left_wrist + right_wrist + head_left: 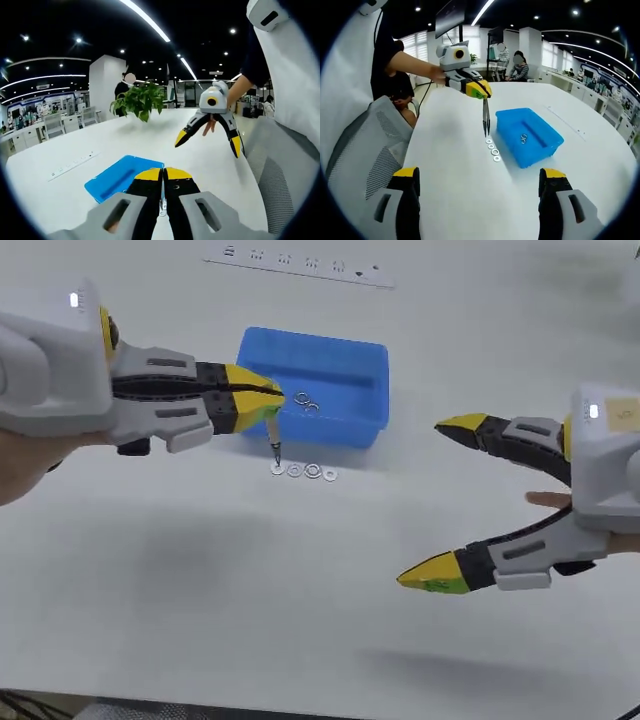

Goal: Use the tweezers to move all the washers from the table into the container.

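Broadly, a white table (pixel 200 570) spreads beneath both grippers. Beyond the fingertips of the left gripper (pixel 276 396) sits a blue container (pixel 335 365), an open rectangular tub. The right gripper (pixel 422 502) hovers well off to one side of it, its two yellow-tipped fingers (pixel 440 575) spread wide with nothing between them. The left gripper's fingers are clenched on the upper end of the tweezers (pixel 274 440), which hang straight down from the fingertips to the table. Four washers (pixel 303 471) lie in a short row just below those fingertips, beside the container's near wall. The tweezer tips seem to meet the end washer of that row, though whether they pinch it is too small to tell. A few more washers (pixel 306 402) rest inside the container, just past the clenched fingertips.
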Demonstrator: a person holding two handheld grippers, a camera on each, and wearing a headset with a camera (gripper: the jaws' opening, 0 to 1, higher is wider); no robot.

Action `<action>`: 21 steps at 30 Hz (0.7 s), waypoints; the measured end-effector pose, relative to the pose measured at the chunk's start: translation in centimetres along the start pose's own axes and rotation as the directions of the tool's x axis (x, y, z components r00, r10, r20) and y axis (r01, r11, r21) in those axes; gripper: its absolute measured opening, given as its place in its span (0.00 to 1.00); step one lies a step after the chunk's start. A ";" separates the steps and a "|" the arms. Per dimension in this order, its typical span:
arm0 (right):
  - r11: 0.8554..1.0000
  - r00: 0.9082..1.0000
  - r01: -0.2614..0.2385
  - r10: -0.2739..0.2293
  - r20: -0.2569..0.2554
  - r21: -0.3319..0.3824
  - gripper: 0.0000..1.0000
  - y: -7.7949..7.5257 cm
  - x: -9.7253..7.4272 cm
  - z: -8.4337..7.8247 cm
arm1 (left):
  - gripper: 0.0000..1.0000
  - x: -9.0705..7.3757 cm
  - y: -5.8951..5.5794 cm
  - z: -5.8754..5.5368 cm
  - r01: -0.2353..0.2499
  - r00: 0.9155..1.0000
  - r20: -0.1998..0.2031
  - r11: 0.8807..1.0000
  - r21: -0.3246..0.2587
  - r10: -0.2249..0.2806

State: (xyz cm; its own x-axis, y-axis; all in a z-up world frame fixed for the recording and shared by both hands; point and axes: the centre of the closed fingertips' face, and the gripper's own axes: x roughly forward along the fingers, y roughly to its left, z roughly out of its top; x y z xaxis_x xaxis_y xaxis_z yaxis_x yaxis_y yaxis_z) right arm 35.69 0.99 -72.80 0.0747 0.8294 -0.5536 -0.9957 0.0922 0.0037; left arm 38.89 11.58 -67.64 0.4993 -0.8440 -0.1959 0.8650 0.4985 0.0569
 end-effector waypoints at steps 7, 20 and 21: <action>1.000 1.000 -0.012 0.012 0.006 0.026 1.00 0.3 0.5 -0.2 | 0.05 0.0 -0.1 -0.6 0.010 1.000 -0.003 1.000 -0.008 -0.010; 0.997 0.999 -0.036 0.035 0.008 0.063 0.97 1.0 0.8 -0.6 | 0.05 0.3 0.2 -1.1 0.013 1.000 0.004 1.000 -0.017 -0.012; 0.997 0.999 -0.033 0.032 0.014 0.067 0.97 1.0 0.8 -0.5 | 0.05 0.4 0.1 -1.2 0.015 1.000 0.004 1.000 -0.022 -0.014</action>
State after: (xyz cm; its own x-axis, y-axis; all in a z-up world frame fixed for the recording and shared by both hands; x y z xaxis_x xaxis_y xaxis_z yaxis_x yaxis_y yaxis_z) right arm 34.75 1.46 -73.65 0.0439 0.8397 -0.5413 -0.9918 0.1016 0.0773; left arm 39.14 11.57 -68.86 0.4869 -0.8519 -0.1927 0.8709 0.4904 0.0329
